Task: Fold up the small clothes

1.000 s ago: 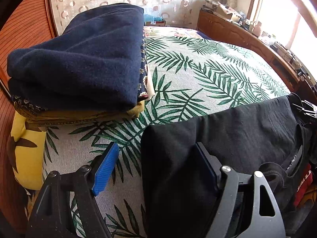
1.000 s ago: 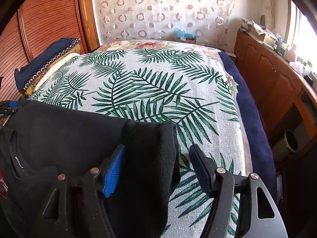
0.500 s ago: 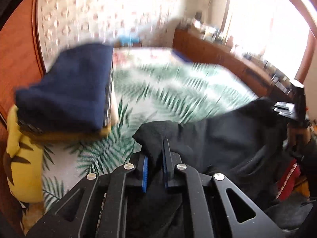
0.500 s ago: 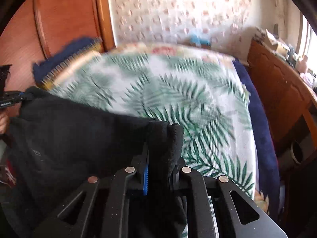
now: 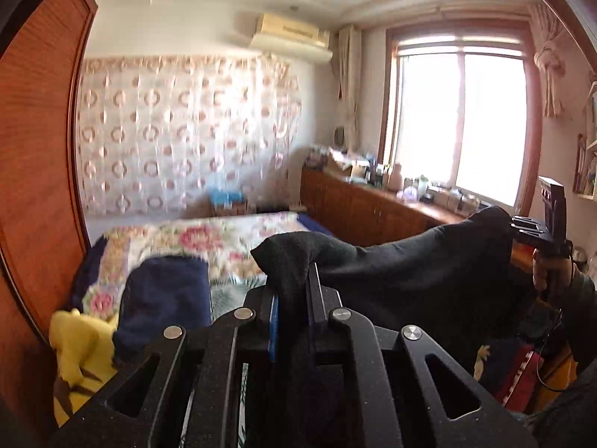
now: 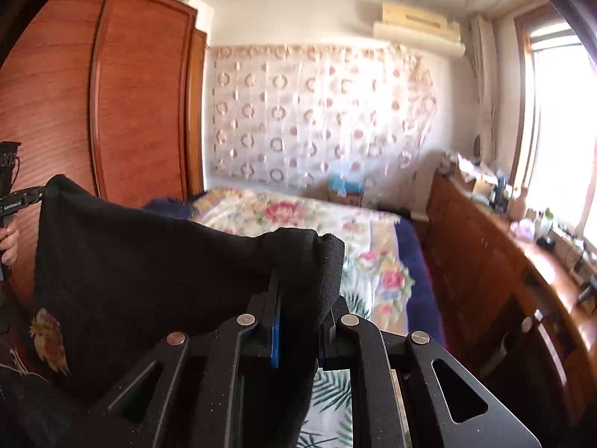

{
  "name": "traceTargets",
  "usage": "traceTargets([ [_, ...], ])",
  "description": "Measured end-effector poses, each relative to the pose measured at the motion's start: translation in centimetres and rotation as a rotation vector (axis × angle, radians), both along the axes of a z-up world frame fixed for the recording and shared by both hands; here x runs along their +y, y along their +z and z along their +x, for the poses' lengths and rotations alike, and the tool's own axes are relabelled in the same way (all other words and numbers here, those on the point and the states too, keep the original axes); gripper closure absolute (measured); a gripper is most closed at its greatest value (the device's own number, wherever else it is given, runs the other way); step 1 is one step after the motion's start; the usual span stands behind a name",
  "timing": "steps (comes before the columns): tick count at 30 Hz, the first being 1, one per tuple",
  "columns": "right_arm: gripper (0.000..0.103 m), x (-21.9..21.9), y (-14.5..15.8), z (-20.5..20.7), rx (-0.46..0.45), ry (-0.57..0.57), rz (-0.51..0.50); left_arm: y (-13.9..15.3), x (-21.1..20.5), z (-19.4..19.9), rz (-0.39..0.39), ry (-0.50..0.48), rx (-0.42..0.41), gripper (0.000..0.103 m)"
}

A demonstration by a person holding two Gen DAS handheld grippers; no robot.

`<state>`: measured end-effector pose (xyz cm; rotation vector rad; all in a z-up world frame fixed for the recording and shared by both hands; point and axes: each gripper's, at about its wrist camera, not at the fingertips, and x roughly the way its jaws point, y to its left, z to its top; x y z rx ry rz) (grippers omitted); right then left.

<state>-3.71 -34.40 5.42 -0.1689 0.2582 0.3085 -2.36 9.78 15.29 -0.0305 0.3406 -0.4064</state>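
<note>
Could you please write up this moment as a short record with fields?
garment: black garment, stretched between both grippers, top edge lifted clear of the bed
left hand-held gripper: shut on one bunched corner
right hand-held gripper: shut on the other corner
bed: floral and palm-leaf covers, below the garment
folded pile: navy blanket on the bed's left side
fold: not yet made

Ahead of my claws stands the bed [image 6: 377, 257], covered by a floral quilt [image 5: 209, 240] at its far end and a palm-leaf sheet [image 6: 330, 395] nearer me. On its left side lie a folded navy blanket [image 5: 164, 298] and a yellow cushion [image 5: 80, 351], touching.
</note>
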Motion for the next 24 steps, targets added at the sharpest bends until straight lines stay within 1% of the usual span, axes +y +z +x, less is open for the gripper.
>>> traceTargets([
  [2, 0.09, -0.3, 1.5, -1.3, -0.035, 0.012, -0.005, 1.4, 0.5, -1.2, -0.004, 0.013, -0.051, 0.091],
  [6, 0.09, -0.9, 4.8, -4.2, -0.133, 0.027, 0.008, 3.4, 1.5, -2.0, -0.035, 0.023, -0.096, 0.091],
  [8, 0.09, -1.2, 6.3, -5.4, -0.167, 0.038, 0.007, 4.3, 1.5, -2.4, -0.045, 0.025, -0.123, 0.091],
  [12, 0.09, -1.3, 8.2, -7.4, -0.228, 0.037, -0.013, 6.0, 1.6, -3.5, -0.058, 0.025, -0.167, 0.091],
  [14, 0.09, -1.3, 8.8, -8.1, -0.245, 0.04, -0.016, 6.5, 1.6, -3.5, -0.058, 0.029, -0.182, 0.091],
  [17, 0.09, -1.4, 8.4, -8.2, -0.26, 0.042, -0.023, 6.6, 1.6, -3.3, -0.06, 0.031, -0.188, 0.091],
  [19, 0.09, -1.3, 7.3, -8.2, -0.267, 0.041, -0.027, 6.5, 1.2, -3.5, -0.059, 0.032, -0.193, 0.091],
  [20, 0.09, -1.5, 7.3, -8.3, -0.267, 0.043, -0.024, 6.5, 1.2, -3.5, -0.059, 0.031, -0.196, 0.091],
  [21, 0.09, -0.4, 6.1, -8.3, -0.266, 0.045, -0.025, 6.5, 1.1, -3.7, -0.058, 0.03, -0.198, 0.091],
  [24, 0.09, -0.2, 5.5, -8.6, -0.266, 0.041, -0.032, 6.1, 0.8, -3.6, -0.052, 0.029, -0.199, 0.091],
])
